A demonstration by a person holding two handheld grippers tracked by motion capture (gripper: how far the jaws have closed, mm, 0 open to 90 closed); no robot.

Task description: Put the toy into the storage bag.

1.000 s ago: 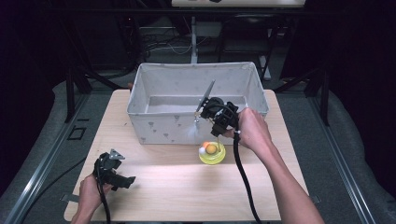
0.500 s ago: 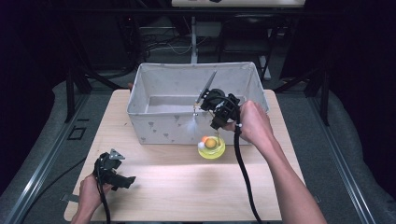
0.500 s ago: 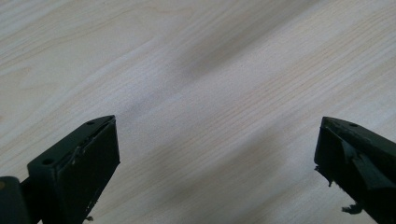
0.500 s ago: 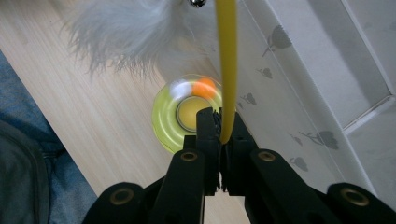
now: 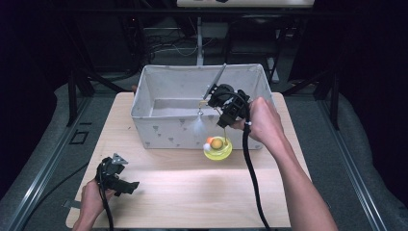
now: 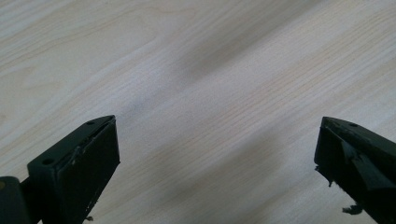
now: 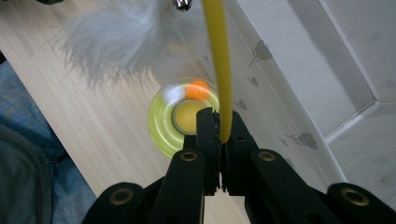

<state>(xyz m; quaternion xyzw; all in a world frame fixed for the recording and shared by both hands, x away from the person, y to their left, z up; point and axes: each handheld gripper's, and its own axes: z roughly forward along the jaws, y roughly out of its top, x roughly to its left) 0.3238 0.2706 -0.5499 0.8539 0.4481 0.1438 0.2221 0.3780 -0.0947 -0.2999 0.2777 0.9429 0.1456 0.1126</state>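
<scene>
No readable text, label, brand or number is seen in any view. Only small grey leaf-like marks are printed on the fabric box.

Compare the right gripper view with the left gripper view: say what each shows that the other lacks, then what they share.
Right gripper view: jaws shut on a yellow rod, with a white feather tuft, a yellow disc with small balls, and the grey bin beside it. Left gripper view: the left gripper with jaws wide apart, nothing between them. Both: black jaws over the pale wooden table.
</scene>
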